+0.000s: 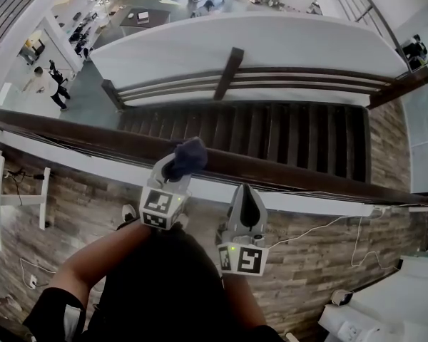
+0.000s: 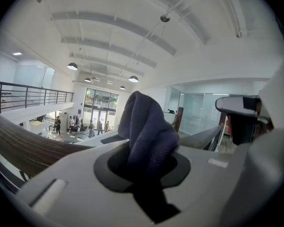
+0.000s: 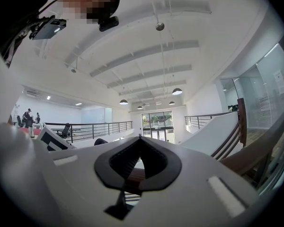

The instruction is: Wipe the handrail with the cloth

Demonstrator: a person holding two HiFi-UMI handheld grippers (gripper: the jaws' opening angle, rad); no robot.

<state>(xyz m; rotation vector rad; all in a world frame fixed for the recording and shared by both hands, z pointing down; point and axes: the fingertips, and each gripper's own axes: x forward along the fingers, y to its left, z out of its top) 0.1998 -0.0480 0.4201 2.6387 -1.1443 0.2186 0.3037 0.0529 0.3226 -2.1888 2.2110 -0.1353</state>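
Your left gripper [image 1: 175, 171] pinches the dark blue cloth [image 1: 187, 157], which rests on the brown handrail [image 1: 307, 174]. Your right gripper [image 1: 245, 191], just beside it, has its jaws pressed together, holding nothing.

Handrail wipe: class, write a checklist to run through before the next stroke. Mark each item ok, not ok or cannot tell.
1. Cloth gripped: ok. The left gripper has its jaws shut on it.
2. Cloth positioned at the handrail: ok. In the head view it overlaps the rail.
3. Cloth pressed onto the rail: cannot tell. No view shows the contact.
4. Right gripper empty: ok. Its jaws are together with nothing between them.
5. Right gripper out of the wiping path: ok. It sits on the near side of the rail.
6. Rail surface free of objects: ok where it is visible.
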